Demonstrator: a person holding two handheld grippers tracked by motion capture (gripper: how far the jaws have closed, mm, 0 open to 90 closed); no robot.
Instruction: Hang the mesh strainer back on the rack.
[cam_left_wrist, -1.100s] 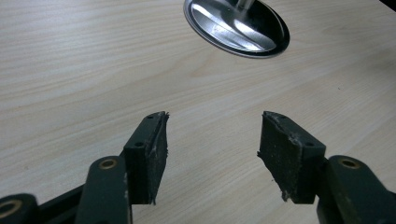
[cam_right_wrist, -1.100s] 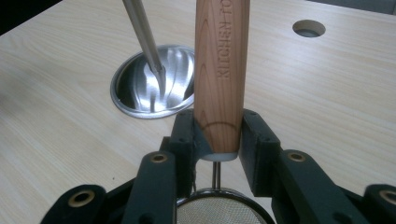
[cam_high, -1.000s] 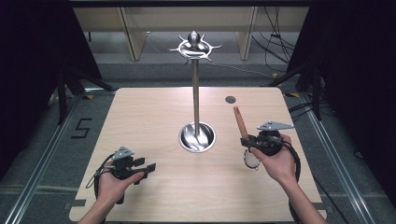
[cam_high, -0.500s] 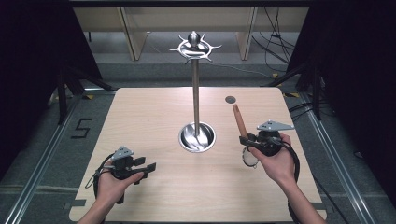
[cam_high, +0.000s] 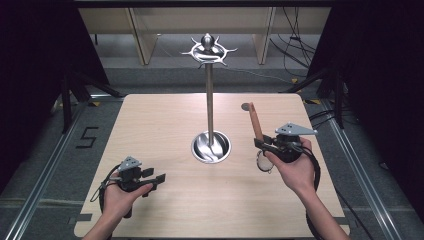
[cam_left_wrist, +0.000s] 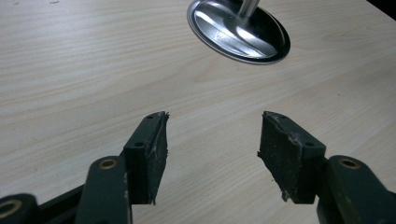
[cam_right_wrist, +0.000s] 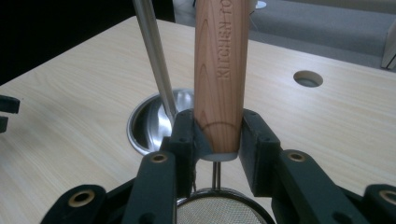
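A small mesh strainer with a wooden handle (cam_high: 256, 122) stands handle-up at the right of the table. My right gripper (cam_high: 262, 142) is shut on the handle's lower end. In the right gripper view the handle (cam_right_wrist: 219, 70) rises between the jaws of my right gripper (cam_right_wrist: 217, 135) and the mesh bowl (cam_right_wrist: 219, 212) hangs below them. A tall metal stand (cam_high: 210, 100) with a ring of hooks (cam_high: 208, 49) on top rises from a round base (cam_high: 211, 146) at mid-table. My left gripper (cam_high: 154, 179) rests low at the front left, open, and nothing lies between its jaws (cam_left_wrist: 212, 140).
The wooden table (cam_high: 165, 120) has a small round hole (cam_high: 245, 106) at its back right, also seen in the right gripper view (cam_right_wrist: 308, 78). Cables trail from both grippers. Dark curtains flank the table, and metal floor rails run along both sides.
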